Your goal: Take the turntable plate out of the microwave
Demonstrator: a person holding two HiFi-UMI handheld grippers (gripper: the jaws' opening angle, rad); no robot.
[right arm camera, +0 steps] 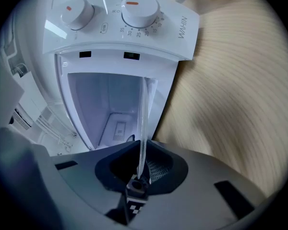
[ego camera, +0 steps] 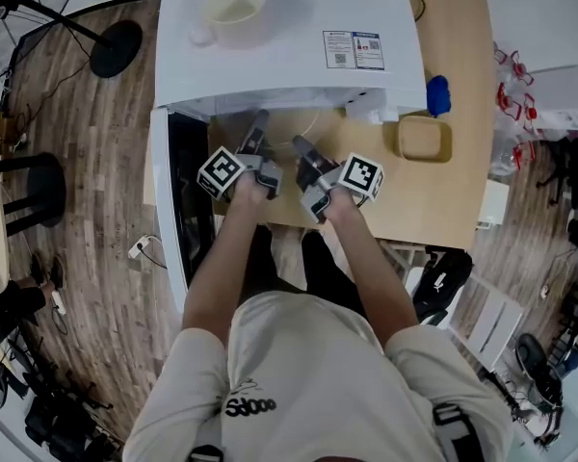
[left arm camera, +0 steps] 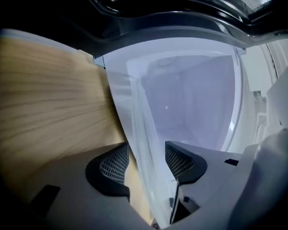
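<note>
One wooden counter [ego camera: 462, 171] carries the white microwave [ego camera: 279, 56], its door [ego camera: 169, 191] swung wide. Just before the open mouth hangs the glass turntable plate [left arm camera: 182, 104]. The right tool [right arm camera: 143, 169] is clamped on its rim. The left tool [left arm camera: 146, 164] gapes, the rim between its pads but unpressed.

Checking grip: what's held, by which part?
The right hand-held gripper pinches the plate by its rim; the left hand-held gripper is open around it.
</note>
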